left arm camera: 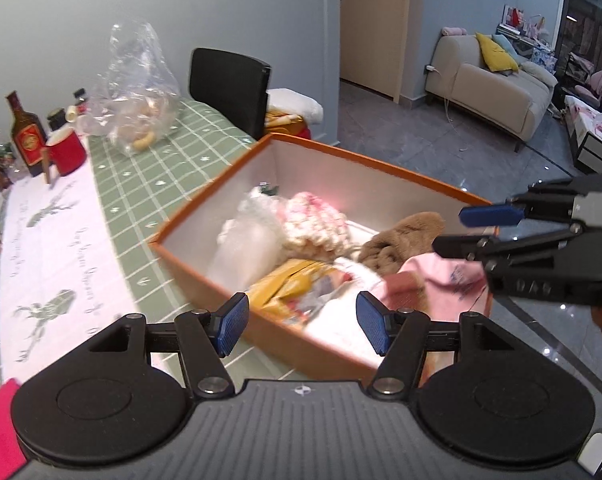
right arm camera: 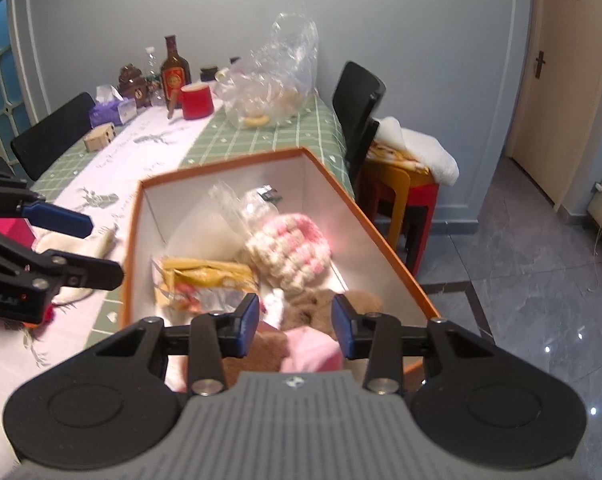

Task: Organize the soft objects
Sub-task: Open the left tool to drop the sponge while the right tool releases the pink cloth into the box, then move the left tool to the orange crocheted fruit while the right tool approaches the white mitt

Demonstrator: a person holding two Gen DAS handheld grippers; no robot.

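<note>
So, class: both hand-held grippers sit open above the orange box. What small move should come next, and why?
Probably swing the left hand-held gripper toward the cream cloth lying outside the orange box; both grippers are empty.

An orange-rimmed white cardboard box (right arm camera: pixel 141 216) holds a pink-and-cream crocheted piece (right arm camera: pixel 291 246); the right gripper (right arm camera: pixel 295 326) hovers open above its near end.

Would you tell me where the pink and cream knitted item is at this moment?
The pink and cream knitted item lies inside the orange box, mid-frame in both wrist views, with clear plastic wrapping behind it and the brown plush in front.
</note>
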